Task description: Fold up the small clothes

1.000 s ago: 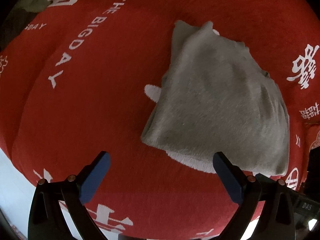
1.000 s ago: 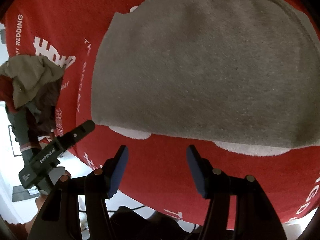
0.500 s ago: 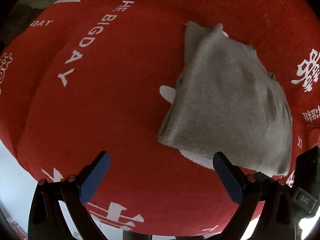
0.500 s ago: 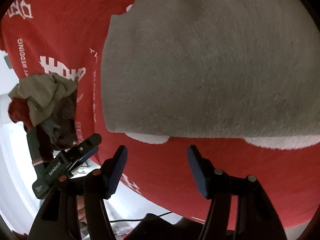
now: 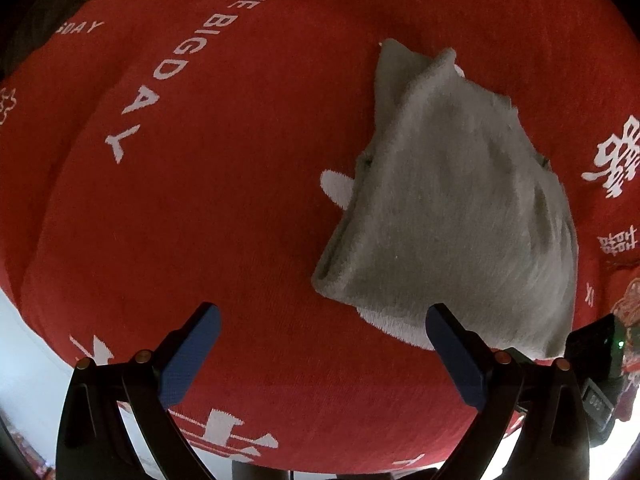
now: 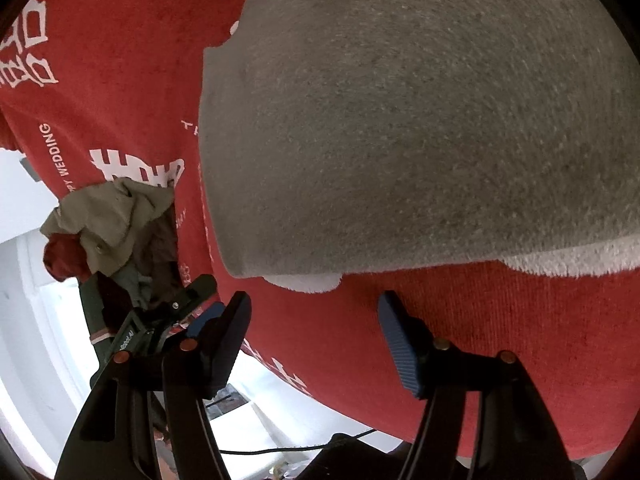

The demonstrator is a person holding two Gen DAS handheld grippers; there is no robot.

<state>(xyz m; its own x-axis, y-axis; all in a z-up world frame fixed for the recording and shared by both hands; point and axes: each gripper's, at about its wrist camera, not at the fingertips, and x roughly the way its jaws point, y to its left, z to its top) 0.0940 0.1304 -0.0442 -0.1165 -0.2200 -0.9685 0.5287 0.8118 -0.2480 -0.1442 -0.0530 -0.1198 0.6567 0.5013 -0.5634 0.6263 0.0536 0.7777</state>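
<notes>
i have the grey garment (image 5: 452, 208) lying folded into a compact wedge on the red printed cloth (image 5: 200, 200) that covers the worktop, a white edge peeking out along its near hem. my left tool (image 5: 320, 352) hangs over the cloth with its jaws spread wide and nothing between them; its right finger sits just in front of the garment's near corner but apart from it. my right tool (image 6: 314, 332) is low and close to the garment's near edge, jaws apart and empty, having just been opening a little wider, with bare red cloth between the pads (image 6: 396, 340). to my reading the fold on this piece is nearly done and i am lining up either a last fold or a lift to set it aside. the next move calls for sliding one finger under the white hem so that all layers get caught together, not just the top one. a heap of unfolded clothes (image 6: 112, 224) waits at the worktop's far left edge; from the blur there i cannot tell how many pieces it holds
</notes>
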